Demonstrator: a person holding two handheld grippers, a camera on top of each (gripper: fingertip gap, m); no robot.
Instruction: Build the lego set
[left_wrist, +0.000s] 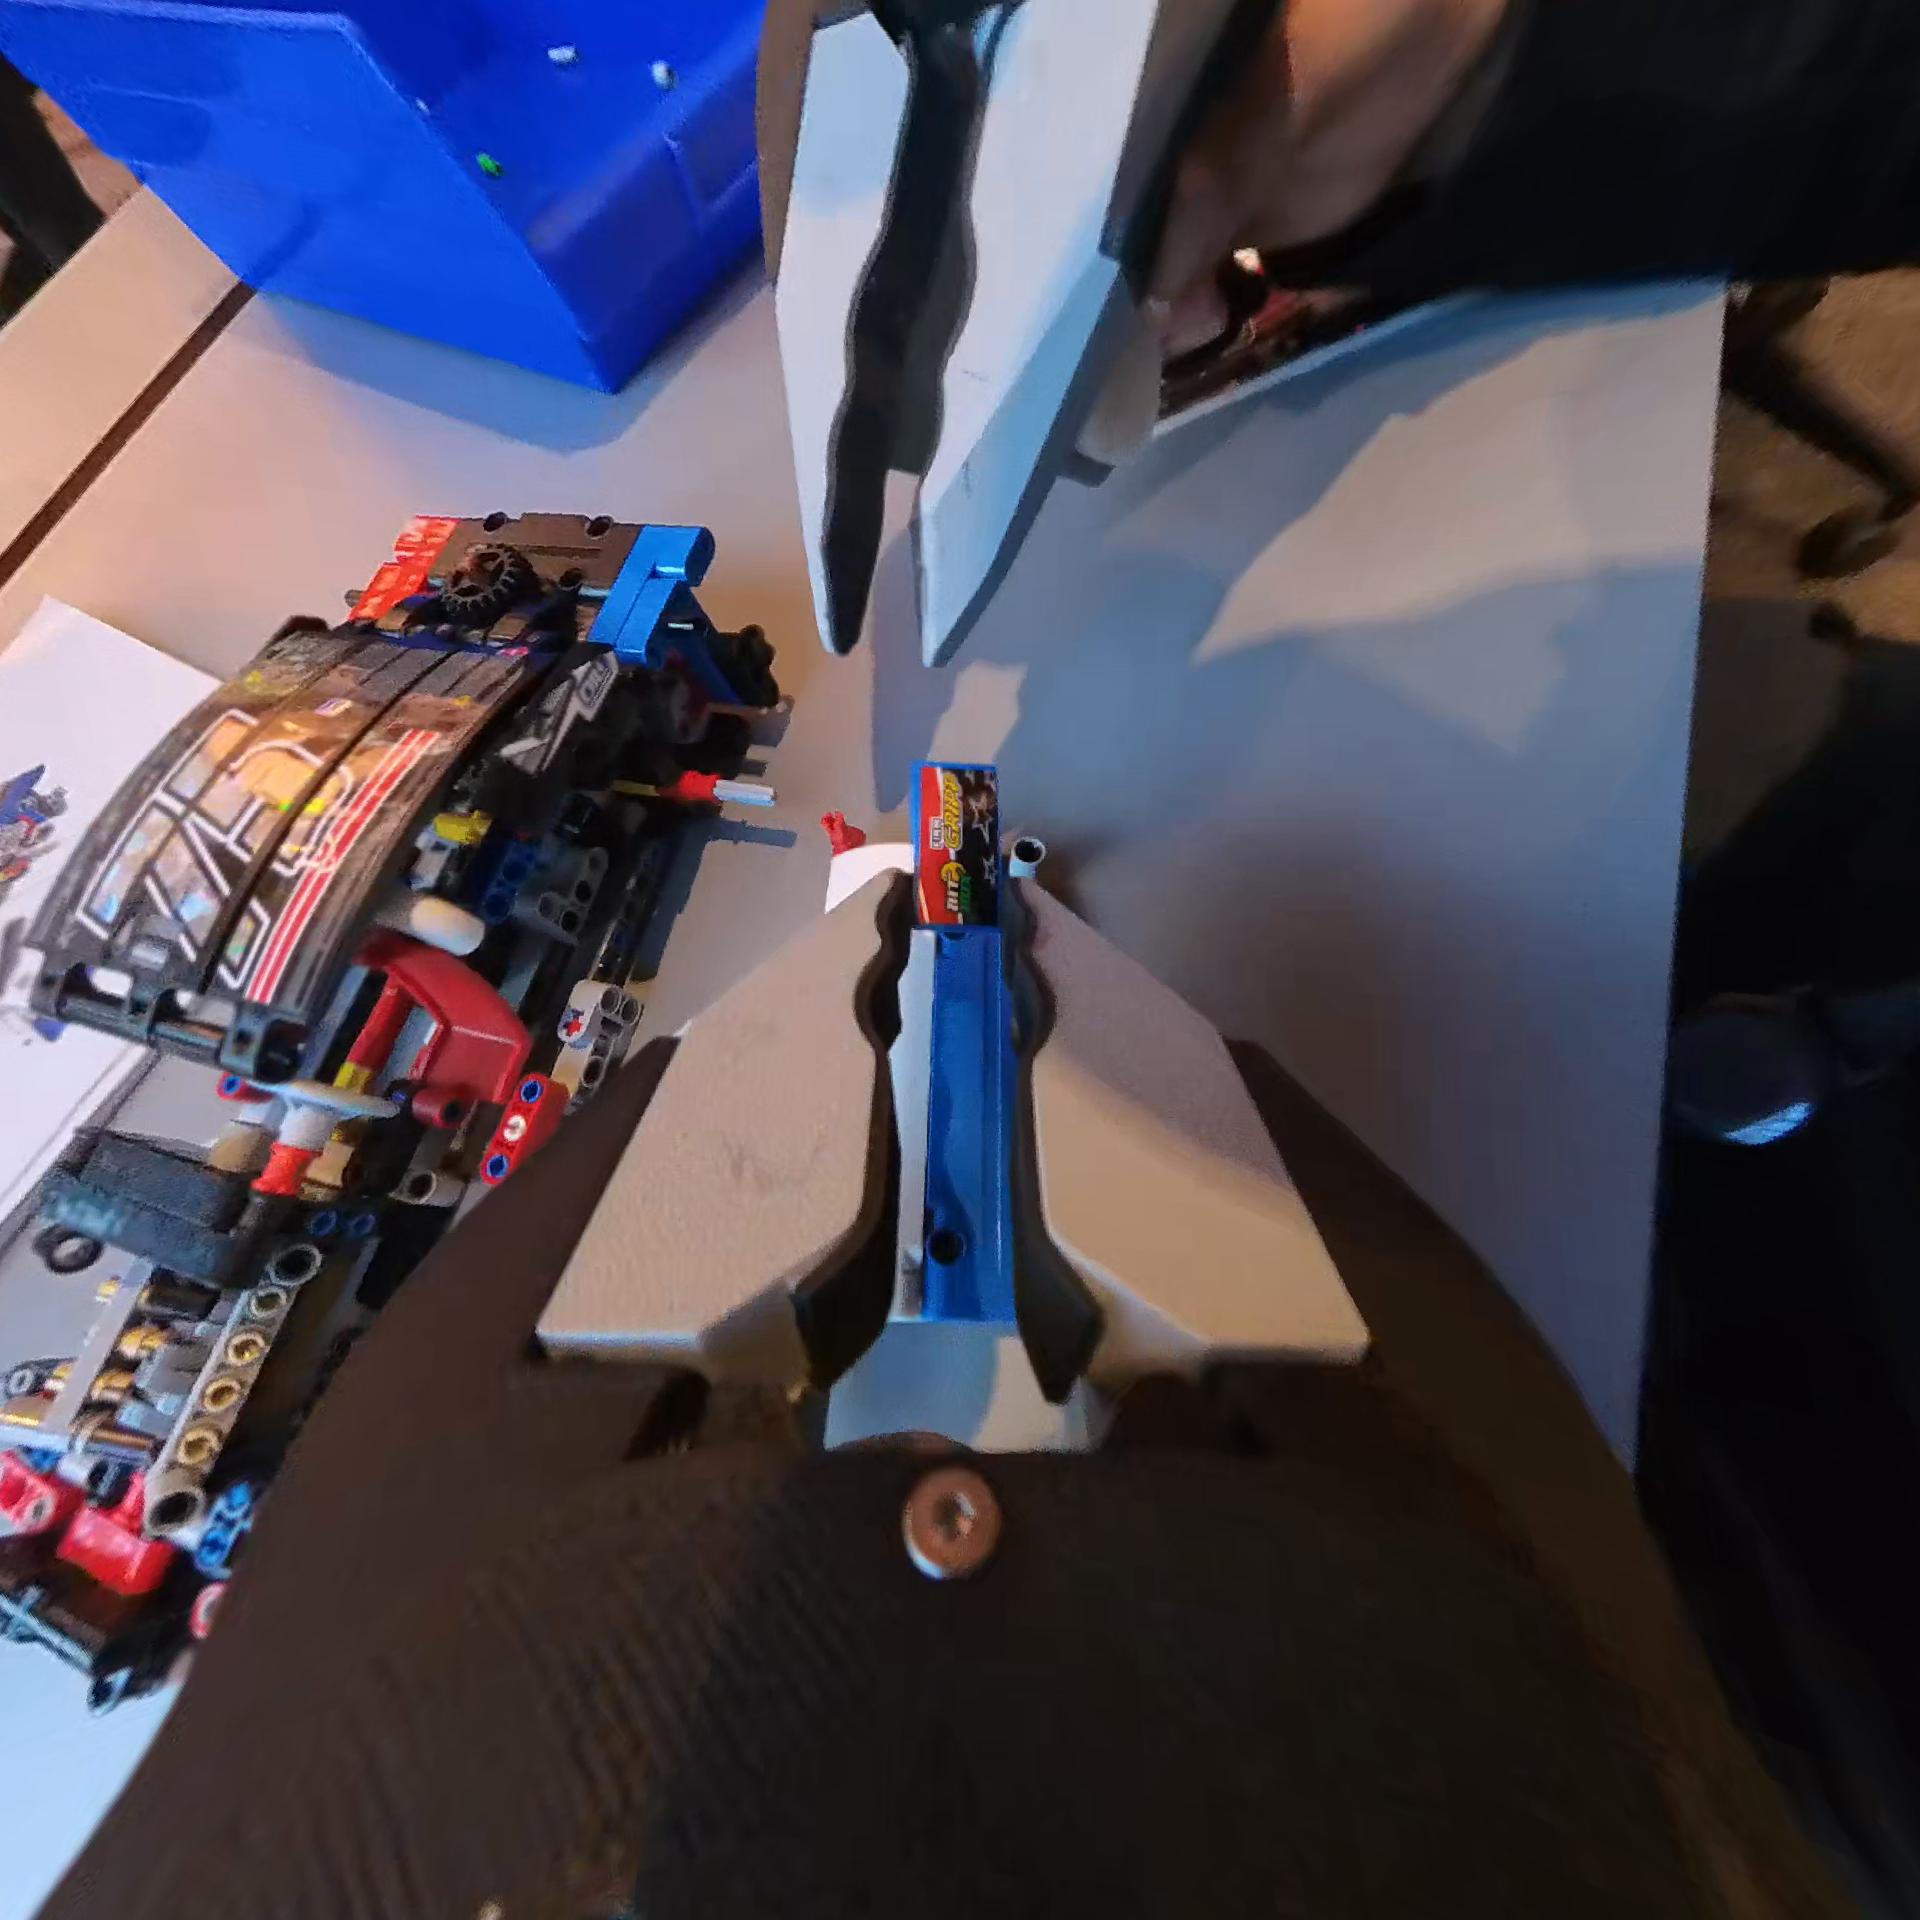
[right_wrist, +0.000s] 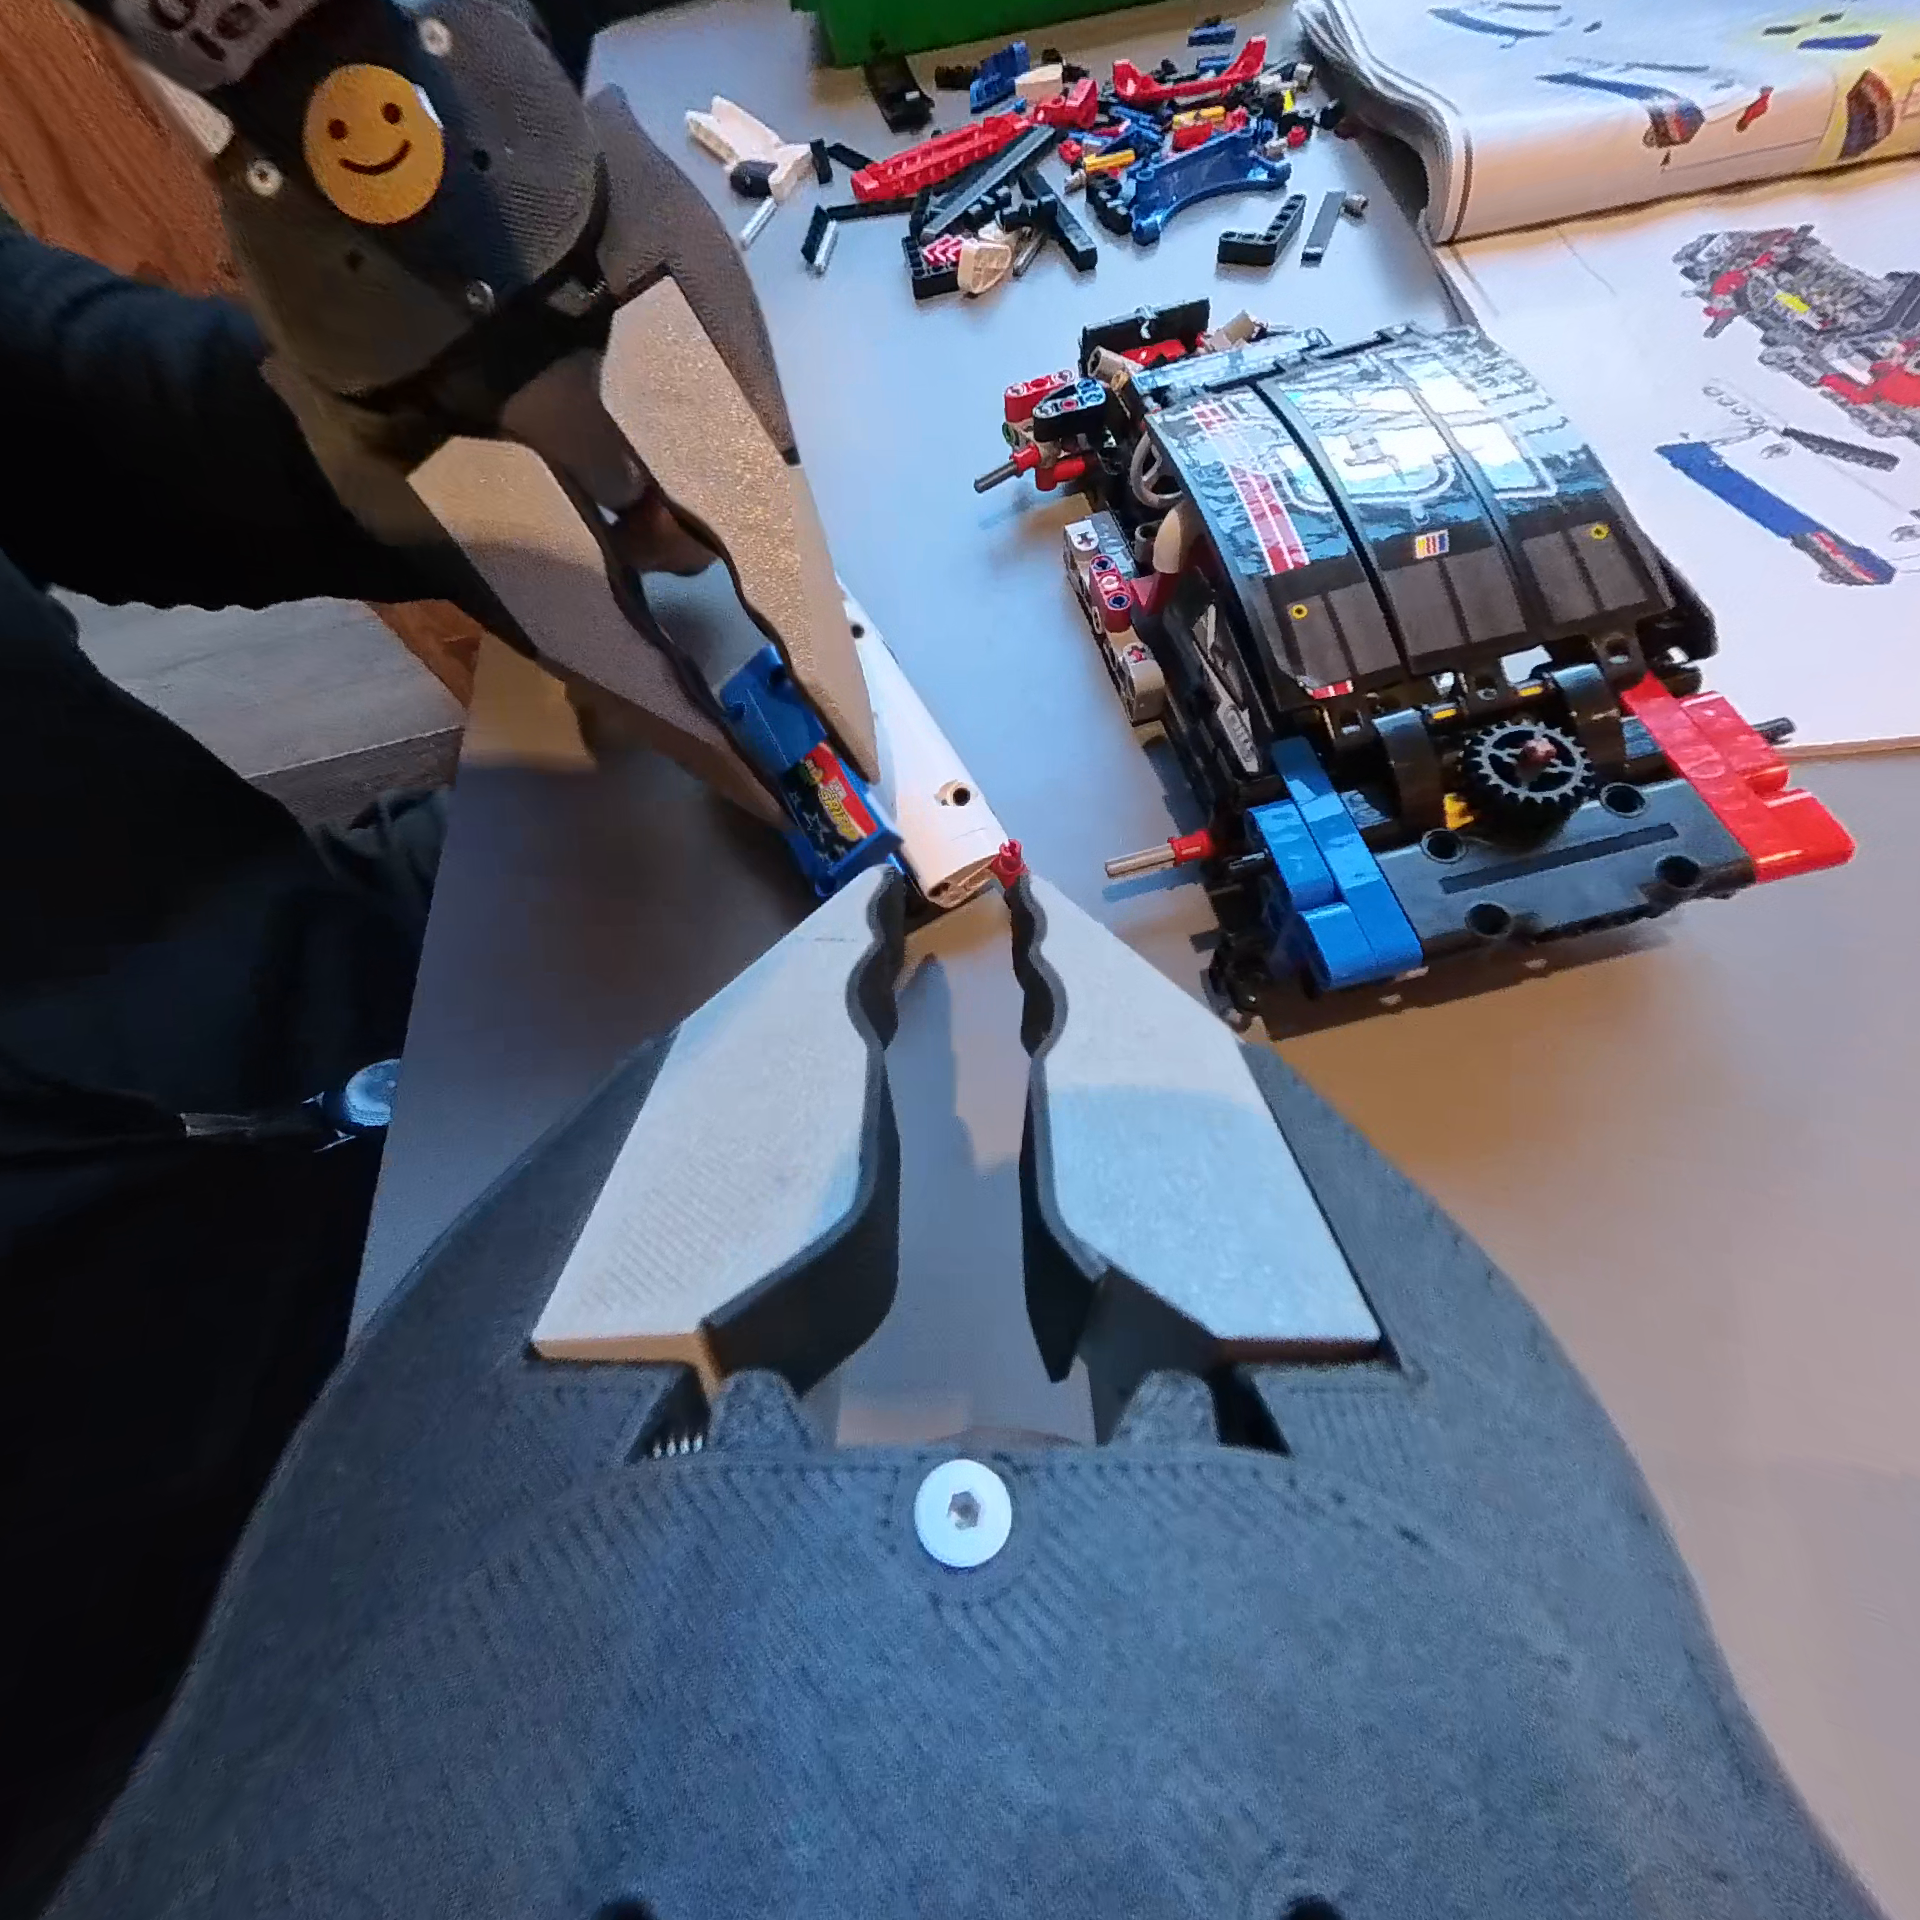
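My left gripper (left_wrist: 958, 891) is shut on a long blue panel (left_wrist: 964, 1101) with a coloured sticker at its tip, joined side by side with a white panel (left_wrist: 862, 868). A small red pin (left_wrist: 842, 831) sticks out at the white panel's end. In the right wrist view the left gripper (right_wrist: 821, 800) holds the blue panel (right_wrist: 790, 748) and white panel (right_wrist: 920, 769) low over the table. My right gripper (right_wrist: 954, 885) is narrowly open and empty, its tips just short of the red pin (right_wrist: 1008, 858). It also shows in the left wrist view (left_wrist: 888, 644). The part-built car (right_wrist: 1403, 644) stands to the right.
Loose bricks (right_wrist: 1091, 156) lie in a pile at the back, with a green bin (right_wrist: 935, 21) behind. An instruction booklet (right_wrist: 1662, 104) and open page (right_wrist: 1766, 468) lie right of the car. A blue bin (left_wrist: 416, 156) stands on the table (left_wrist: 1351, 727), whose edge runs close by. Across from one pair of fingers to the other is roughly 5 cm.
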